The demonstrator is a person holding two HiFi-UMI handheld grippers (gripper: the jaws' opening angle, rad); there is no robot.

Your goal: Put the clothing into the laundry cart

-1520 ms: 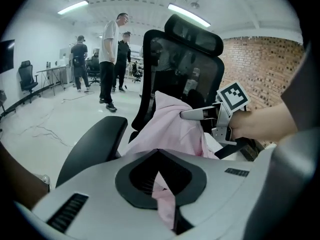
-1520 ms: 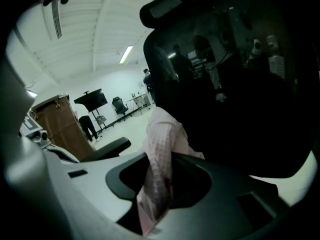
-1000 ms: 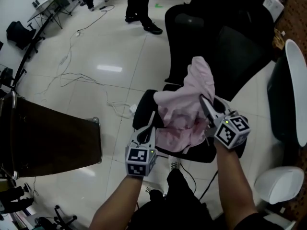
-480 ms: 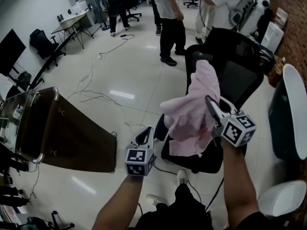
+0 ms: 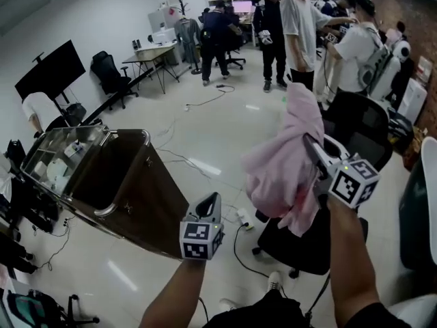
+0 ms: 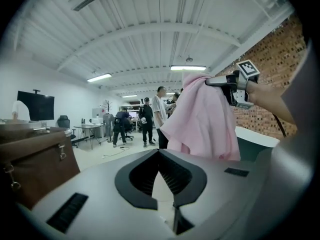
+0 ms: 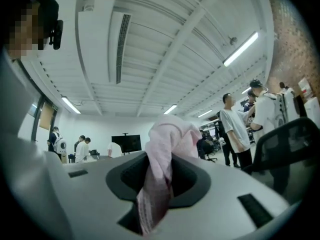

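Since a second earlier, the view had swung up off the black office chair (image 5: pixel 308 243), and the brown laundry cart with a metal rim (image 5: pixel 147 197) had slid in at the left of the frame. The right gripper (image 5: pixel 311 145) had its fingers clamped on a bunched fold of the pink cotton garment (image 5: pixel 283 166), held high at centre right, well clear of the cart. The left gripper (image 5: pixel 214 198) had its fingers pressed together on nothing. My worry: the grip was only on one fold, so the dangling hem could snag the rim and drape outside. The cart's inside looked dark, and I couldn't tell what was in it.
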